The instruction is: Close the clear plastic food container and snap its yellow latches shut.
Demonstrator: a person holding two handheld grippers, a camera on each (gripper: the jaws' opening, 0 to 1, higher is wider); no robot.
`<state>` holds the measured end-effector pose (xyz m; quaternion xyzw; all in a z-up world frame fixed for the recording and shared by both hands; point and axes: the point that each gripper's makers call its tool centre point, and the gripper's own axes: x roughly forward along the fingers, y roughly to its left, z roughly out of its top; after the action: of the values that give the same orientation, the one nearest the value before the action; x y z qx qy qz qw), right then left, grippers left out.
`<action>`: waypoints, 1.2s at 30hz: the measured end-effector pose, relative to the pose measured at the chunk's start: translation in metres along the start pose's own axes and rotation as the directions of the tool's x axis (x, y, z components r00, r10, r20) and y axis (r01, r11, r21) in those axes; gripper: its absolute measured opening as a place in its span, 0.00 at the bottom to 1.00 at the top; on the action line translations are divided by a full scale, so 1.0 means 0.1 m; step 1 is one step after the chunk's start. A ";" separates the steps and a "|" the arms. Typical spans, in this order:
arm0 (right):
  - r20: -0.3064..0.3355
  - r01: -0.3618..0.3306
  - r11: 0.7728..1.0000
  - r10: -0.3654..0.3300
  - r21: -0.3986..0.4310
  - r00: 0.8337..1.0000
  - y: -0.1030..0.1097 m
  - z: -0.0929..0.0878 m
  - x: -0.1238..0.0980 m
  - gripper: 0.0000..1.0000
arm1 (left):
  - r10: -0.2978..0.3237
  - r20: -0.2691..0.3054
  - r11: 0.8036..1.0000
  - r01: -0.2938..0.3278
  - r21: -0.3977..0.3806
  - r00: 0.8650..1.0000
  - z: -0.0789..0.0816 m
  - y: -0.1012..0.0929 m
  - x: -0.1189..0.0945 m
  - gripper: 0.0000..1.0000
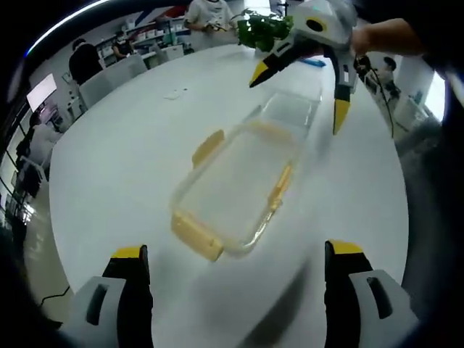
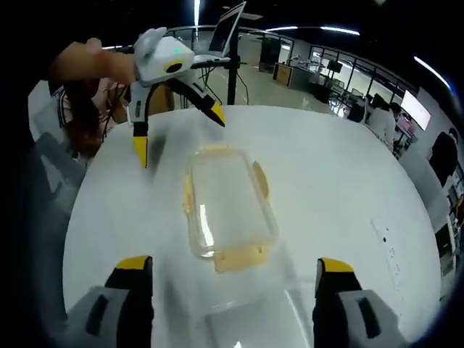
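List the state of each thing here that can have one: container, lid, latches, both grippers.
Clear container: on the white table, open on top, nothing visible inside.
Lid: off, lying flat on the table just past the container's far end.
Yellow latches: flipped outward, unsnapped.
Left gripper: open, holding nothing, short of the container.
Right gripper: open, holding nothing, above the lid's end.

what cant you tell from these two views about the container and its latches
- Clear lid: in the right gripper view it is cut off by the bottom edge, so its full shape is hidden.
- Yellow latches on the container: the left gripper view is motion-blurred, so whether any are snapped cannot be told.
- Small marks on the white table: too small to identify.
- Green object in the left gripper view: partly hidden behind the right gripper.
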<state>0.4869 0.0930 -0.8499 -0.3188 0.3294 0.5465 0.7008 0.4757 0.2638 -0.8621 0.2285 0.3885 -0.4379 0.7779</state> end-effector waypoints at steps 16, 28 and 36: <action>-0.019 -0.066 0.997 0.066 -0.040 0.998 -0.07 0.08 0.14 0.81 | -0.025 -0.051 0.991 0.031 0.128 0.998 0.05 0.18 0.09 0.93; -0.123 -0.095 0.983 0.075 -0.160 0.990 -0.11 -0.04 0.26 0.65 | -0.087 -0.106 0.967 0.109 0.229 0.991 0.06 0.29 0.15 0.84; -0.168 -0.128 0.978 0.100 -0.167 0.981 -0.09 -0.09 0.32 0.50 | -0.120 -0.195 0.918 0.184 0.351 0.973 -0.01 0.35 0.20 0.72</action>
<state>0.5010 0.1019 -0.8799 -0.4029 0.3521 0.5859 0.6086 0.5111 0.2724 -0.8786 0.3751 0.3810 -0.5411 0.6491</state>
